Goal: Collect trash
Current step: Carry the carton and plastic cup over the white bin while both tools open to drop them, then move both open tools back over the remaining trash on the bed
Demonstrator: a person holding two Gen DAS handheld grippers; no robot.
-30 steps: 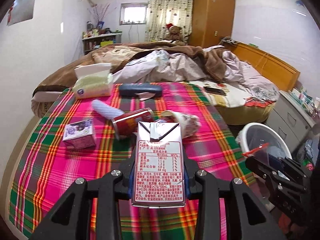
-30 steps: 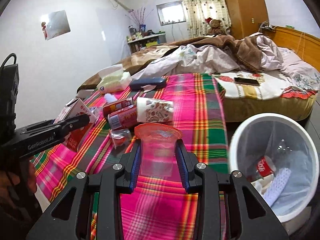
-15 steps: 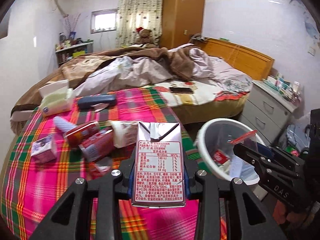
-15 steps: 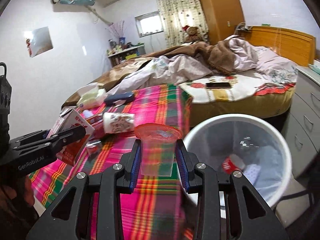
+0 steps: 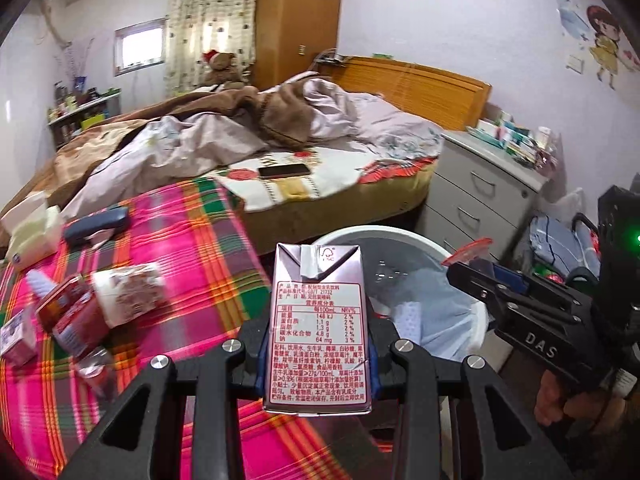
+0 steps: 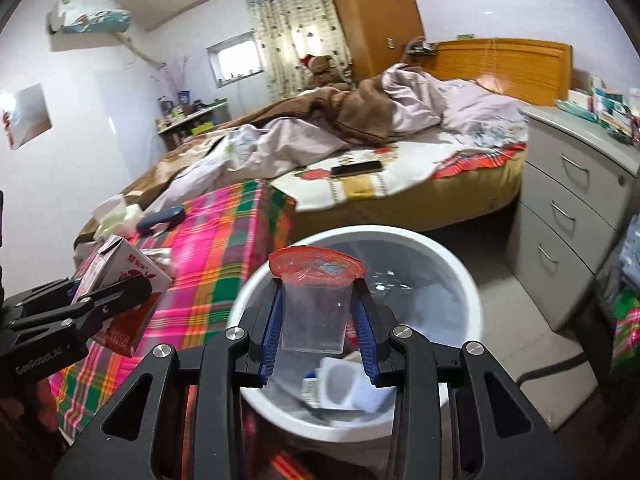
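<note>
My left gripper is shut on a silver and red drink carton, held upright at the plaid table's right edge, beside the white trash bin. The carton also shows in the right wrist view. My right gripper is shut on a clear plastic cup with a red foil lid, held over the bin's opening. The bin holds several pieces of trash. On the plaid cloth lie a paper cup, red cans and a small pink box.
A tissue box and a dark blue case lie at the cloth's far side. An unmade bed with a phone on it is behind. A grey drawer unit stands right of the bin.
Both grippers have swung right from over the table toward the bin. The cup is now above the bin's opening and the carton is at the table edge.
</note>
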